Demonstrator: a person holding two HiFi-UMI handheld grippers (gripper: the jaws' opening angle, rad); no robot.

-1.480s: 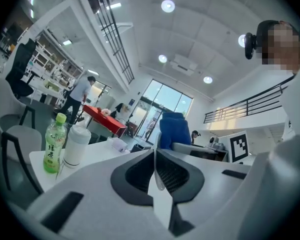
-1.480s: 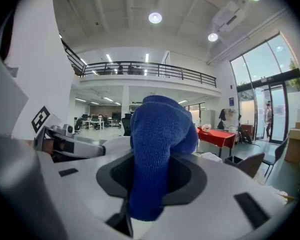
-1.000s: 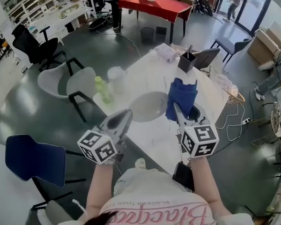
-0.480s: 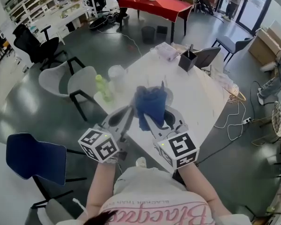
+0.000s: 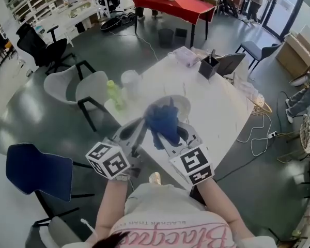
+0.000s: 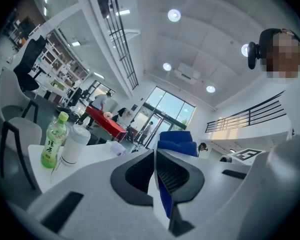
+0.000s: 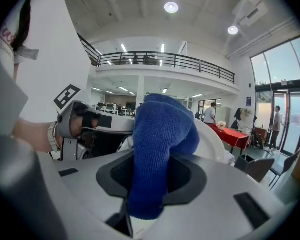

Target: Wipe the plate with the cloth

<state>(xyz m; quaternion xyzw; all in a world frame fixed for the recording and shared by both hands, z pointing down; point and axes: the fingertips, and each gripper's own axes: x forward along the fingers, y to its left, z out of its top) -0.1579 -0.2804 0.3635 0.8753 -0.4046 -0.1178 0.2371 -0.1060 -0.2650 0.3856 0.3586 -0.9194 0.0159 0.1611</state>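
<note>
The white plate (image 5: pixel 182 103) is over the near part of the white table (image 5: pixel 219 105), and my left gripper (image 5: pixel 139 127) is shut on its near rim. In the left gripper view the left gripper (image 6: pixel 154 152) has its jaws closed on a thin white edge, with the blue cloth (image 6: pixel 176 143) just beyond. My right gripper (image 5: pixel 173 134) is shut on the blue cloth (image 5: pixel 163 119), which bulges out of the jaws against the plate's face. In the right gripper view the cloth (image 7: pixel 157 149) fills the right gripper (image 7: pixel 151 160), and the plate (image 7: pixel 217 140) shows behind it.
A green bottle (image 5: pixel 113 96) and a white lidded cup (image 5: pixel 129 81) stand at the table's left edge. A dark pen holder (image 5: pixel 207 66) and a wrapped pack (image 5: pixel 186 56) are at the far end. Grey chairs (image 5: pixel 88 89) stand to the left.
My right gripper has carried the cloth leftwards, from the plate's right side onto the plate, close beside the left gripper. The left gripper has stayed in place.
</note>
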